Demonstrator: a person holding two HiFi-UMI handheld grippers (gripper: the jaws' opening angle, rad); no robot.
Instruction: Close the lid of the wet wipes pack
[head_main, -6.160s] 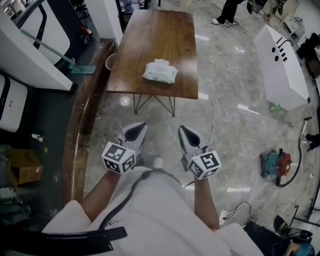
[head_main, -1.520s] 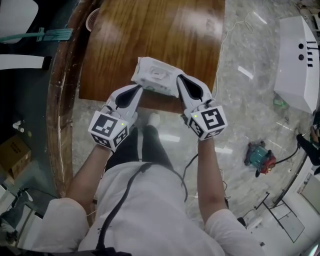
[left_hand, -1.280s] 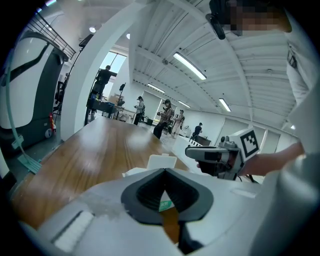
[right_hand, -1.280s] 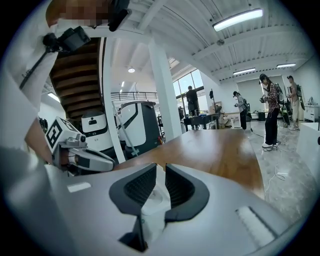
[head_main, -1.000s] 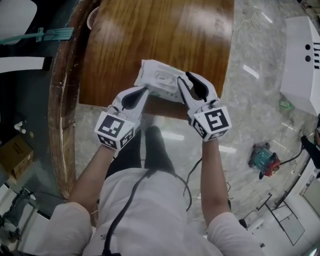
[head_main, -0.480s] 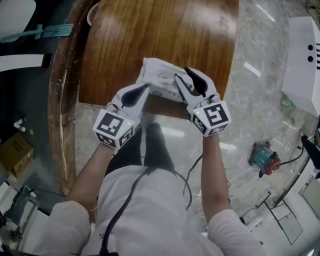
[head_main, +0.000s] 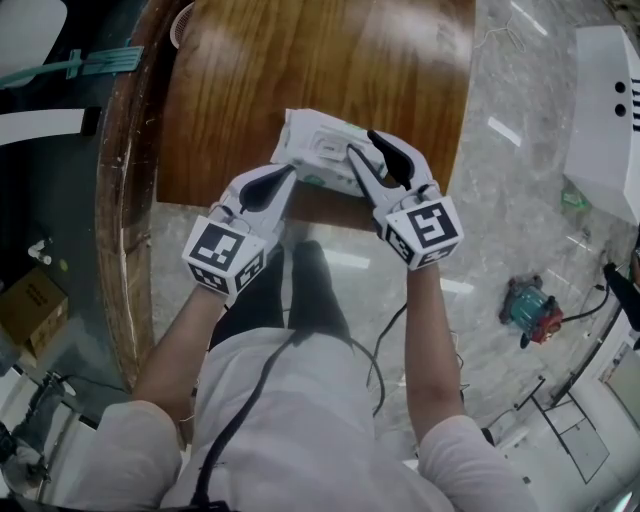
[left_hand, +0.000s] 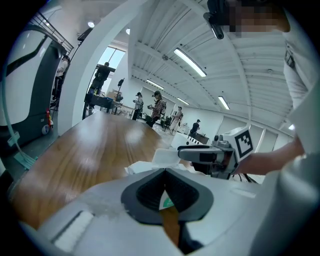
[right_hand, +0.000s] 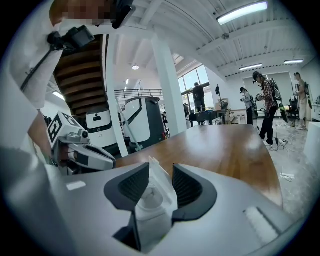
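The white wet wipes pack (head_main: 318, 150) lies near the front edge of the brown wooden table (head_main: 300, 60). My left gripper (head_main: 289, 173) is shut on the pack's near left edge; a bit of white and green wrapper (left_hand: 167, 202) shows between its pads. My right gripper (head_main: 362, 143) reaches over the pack's right half. Its jaws stand apart, and the white lid flap (right_hand: 157, 187) stands upright in the gap between them. In the left gripper view the right gripper (left_hand: 200, 155) reaches in over the pack (left_hand: 165, 156) from the right.
A curved wooden rail (head_main: 115, 250) runs along the table's left. On the marble floor to the right stand a white machine (head_main: 605, 110) and a red and teal device (head_main: 530, 300). A cardboard box (head_main: 30, 305) sits far left. People stand beyond the table (right_hand: 270, 107).
The right gripper's jaws have spread wider around the lid over the last second. The left gripper has kept its hold. Earlier, both grippers hung well short of the table.
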